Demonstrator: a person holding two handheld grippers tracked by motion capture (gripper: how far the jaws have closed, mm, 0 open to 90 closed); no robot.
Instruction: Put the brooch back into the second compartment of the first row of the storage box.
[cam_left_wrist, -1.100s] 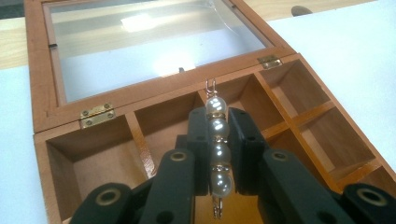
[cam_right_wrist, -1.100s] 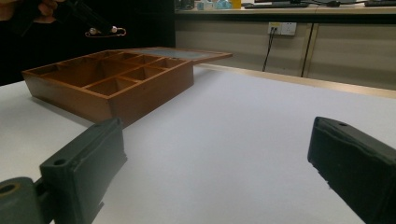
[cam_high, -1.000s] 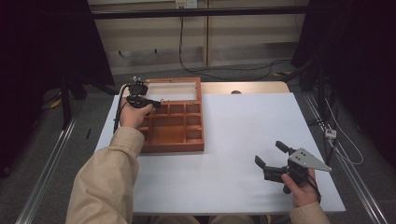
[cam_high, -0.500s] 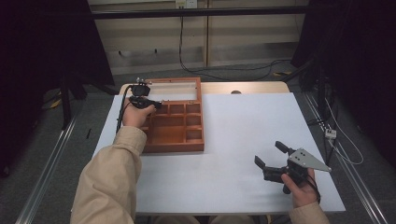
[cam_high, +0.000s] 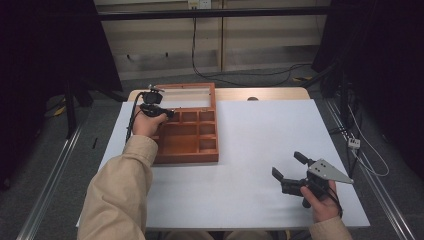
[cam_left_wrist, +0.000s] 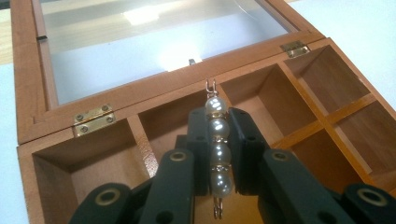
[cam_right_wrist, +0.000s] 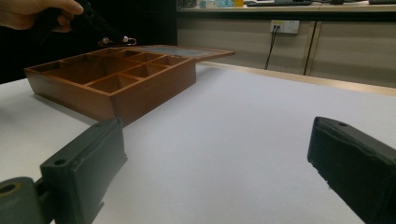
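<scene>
Your left gripper (cam_left_wrist: 217, 154) fingers grasp a pearl earring (cam_left_wrist: 217, 144) above the wooden box (cam_high: 187, 135); your right gripper (cam_high: 292, 172) fingers are spread over the bare surface (cam_high: 265, 130).

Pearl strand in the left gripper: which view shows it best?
The left gripper view: the pearl strand sits close up, clamped between the left gripper jaws above the wooden box. The right gripper view shows it small and far off. In the high view it is too small to tell.
</scene>
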